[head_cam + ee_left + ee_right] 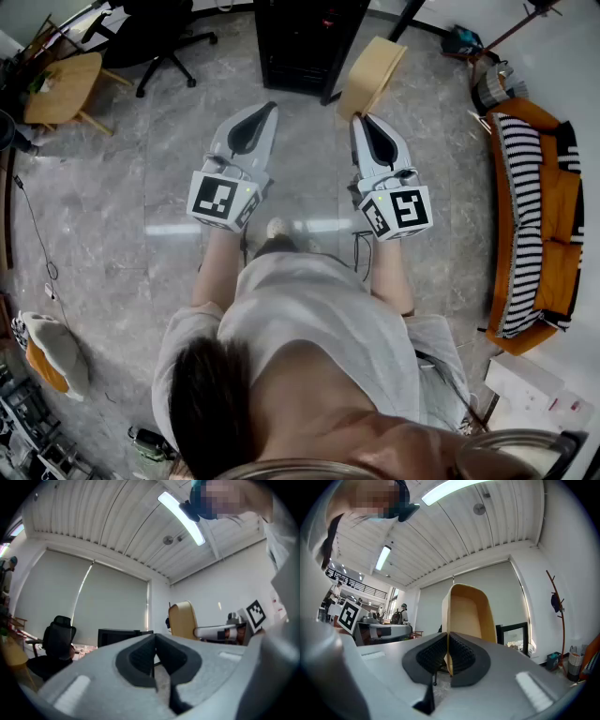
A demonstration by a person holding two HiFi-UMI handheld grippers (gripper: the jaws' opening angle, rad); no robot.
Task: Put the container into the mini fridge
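Observation:
A black boxy cabinet point(309, 42), perhaps the mini fridge, stands on the floor straight ahead; it also appears in the left gripper view point(123, 636) and the right gripper view point(513, 640). No container shows in any view. My left gripper point(268, 111) is held out at waist height with its jaws closed together and nothing between them point(154, 638). My right gripper point(359, 119) is level with it, also shut and empty point(448, 635), and points at a tan shell chair point(468, 613).
The tan chair point(372, 77) stands just right of the black cabinet. An orange sofa with a striped cushion point(534, 225) lines the right wall. A black office chair point(155, 37) and a round wooden table point(61, 89) stand far left. The grey tiled floor point(122, 206) lies below.

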